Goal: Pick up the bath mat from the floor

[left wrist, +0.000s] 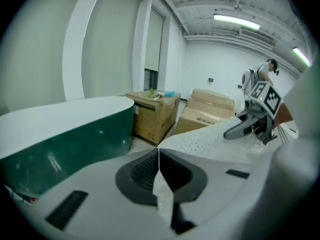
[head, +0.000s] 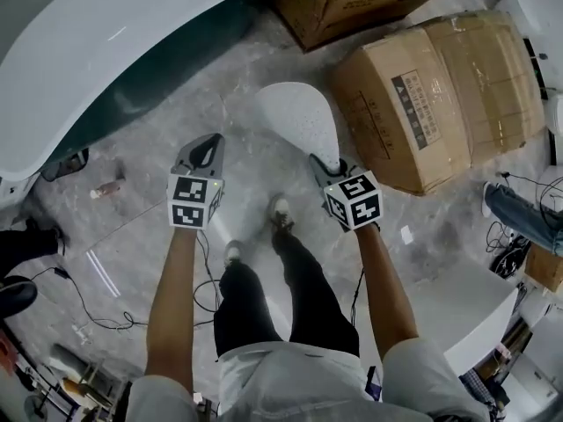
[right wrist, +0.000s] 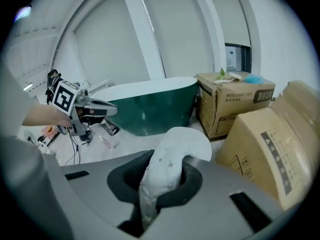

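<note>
My left hand-held gripper (head: 208, 145) is pressed together on a thin edge of the white bath mat (head: 299, 117); my right hand-held gripper (head: 324, 167) pinches a bunched fold of the same mat; the mat is held up between the two over the marbled floor (head: 176, 117), ahead of the person's feet, between the green bathtub (head: 114, 42) and a taped cardboard box (head: 440, 95).
</note>
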